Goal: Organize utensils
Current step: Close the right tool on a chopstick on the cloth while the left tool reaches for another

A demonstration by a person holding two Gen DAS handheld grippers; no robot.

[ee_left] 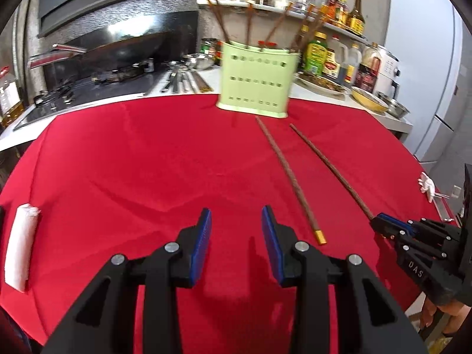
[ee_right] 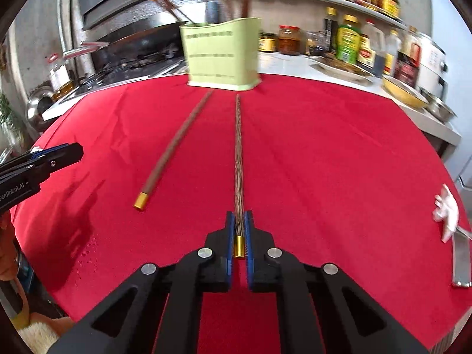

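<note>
Two long brown chopsticks with gold caps lie on the red cloth (ee_left: 132,162). My right gripper (ee_right: 239,216) is shut on the gold-capped end of one chopstick (ee_right: 238,147), which points toward the green utensil holder (ee_right: 222,54). The other chopstick (ee_right: 171,150) lies loose to its left. In the left wrist view, my left gripper (ee_left: 236,216) hovers open over bare cloth, with nothing between its blue pads. The loose chopstick (ee_left: 287,174) lies just to its right. The held chopstick (ee_left: 330,171) runs into the right gripper (ee_left: 379,224). The green holder (ee_left: 256,79) holds several chopsticks.
A folded white cloth (ee_left: 20,247) lies at the cloth's left edge. A white object with a metal handle (ee_right: 451,221) rests at the right edge. Behind the holder stand a stove (ee_left: 97,85), metal utensils (ee_left: 183,81), bottles (ee_left: 317,54), plates and bowls (ee_left: 368,97).
</note>
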